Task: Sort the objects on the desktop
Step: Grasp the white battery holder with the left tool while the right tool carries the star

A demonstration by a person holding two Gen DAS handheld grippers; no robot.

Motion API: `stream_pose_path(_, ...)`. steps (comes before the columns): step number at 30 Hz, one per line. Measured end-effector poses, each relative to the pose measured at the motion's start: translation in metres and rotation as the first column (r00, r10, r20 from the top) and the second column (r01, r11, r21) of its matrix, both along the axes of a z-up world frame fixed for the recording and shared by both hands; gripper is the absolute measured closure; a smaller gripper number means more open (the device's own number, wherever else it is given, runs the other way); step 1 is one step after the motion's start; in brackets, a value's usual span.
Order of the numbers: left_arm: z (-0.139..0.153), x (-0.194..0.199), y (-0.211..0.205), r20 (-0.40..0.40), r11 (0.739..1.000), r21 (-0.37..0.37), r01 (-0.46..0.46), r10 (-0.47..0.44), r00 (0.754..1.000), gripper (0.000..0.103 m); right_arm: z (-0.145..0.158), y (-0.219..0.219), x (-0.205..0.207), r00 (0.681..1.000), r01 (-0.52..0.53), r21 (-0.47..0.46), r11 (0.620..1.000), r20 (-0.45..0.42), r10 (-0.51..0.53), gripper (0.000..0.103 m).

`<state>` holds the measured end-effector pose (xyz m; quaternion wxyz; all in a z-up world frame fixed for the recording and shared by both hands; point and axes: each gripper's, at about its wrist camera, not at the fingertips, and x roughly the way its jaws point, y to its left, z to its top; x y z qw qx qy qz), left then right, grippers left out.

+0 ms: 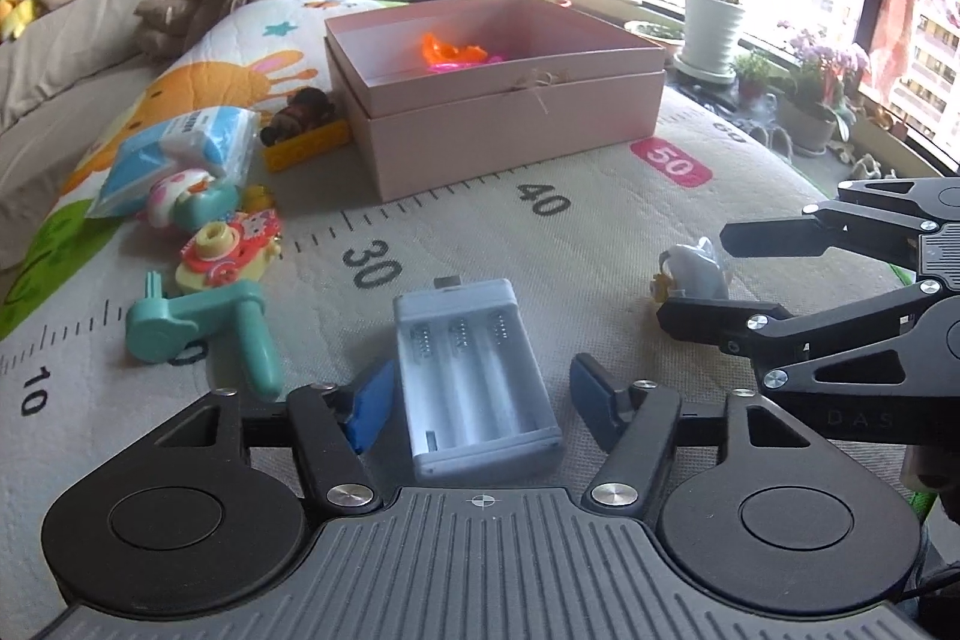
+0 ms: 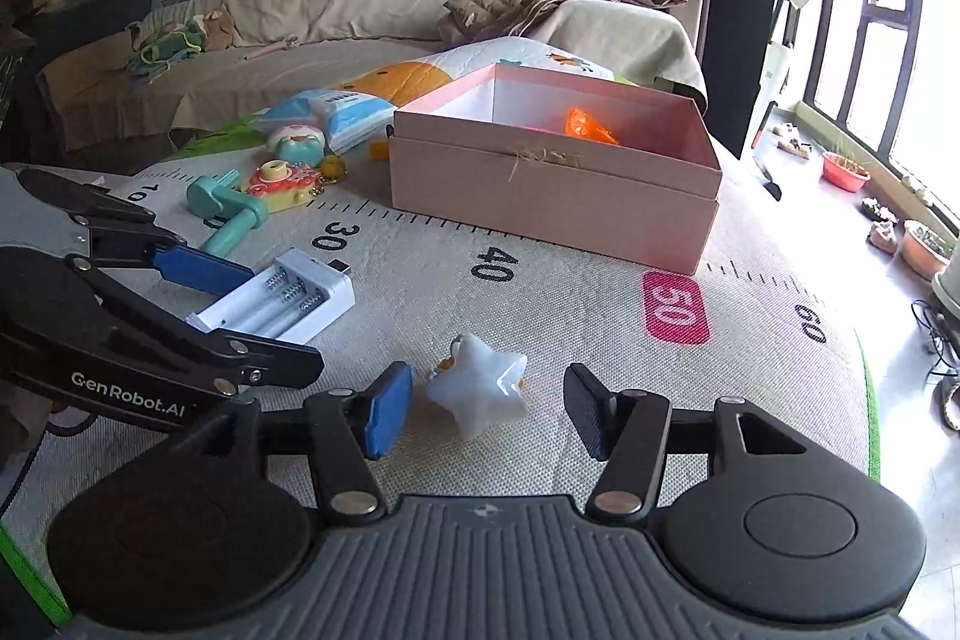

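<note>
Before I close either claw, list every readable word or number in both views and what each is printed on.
"10", "30", "40", "60": ruler marks on the play mat.
"50": red badge on the mat.
"GenRobot.AI": left claw arm.
"DAS": right claw body, faint.
Blue-and-white packet: print too blurred to read.

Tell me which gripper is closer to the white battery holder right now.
Left. The left gripper has its open fingers on either side of the battery holder. The right gripper sits off to its right, straddling the white star.
</note>
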<state>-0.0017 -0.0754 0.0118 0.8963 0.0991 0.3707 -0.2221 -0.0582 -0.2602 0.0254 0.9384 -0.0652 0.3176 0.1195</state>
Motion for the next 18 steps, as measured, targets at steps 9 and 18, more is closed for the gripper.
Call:
stream_pose_path(9,0.008,-0.013,0.003,0.043,1.000,0.009,0.018,-0.018,0.999,0.050,0.003,0.001,0.001,0.999,-0.025,-0.006,1.000,-0.044,0.025,0.067)
stream_pose_path(18,0.096,0.012,0.005,0.293,0.996,-0.065,0.058,-0.036,0.955,0.051,0.095,-0.029,0.008,0.991,-0.049,0.057,0.997,0.131,0.042,0.068)
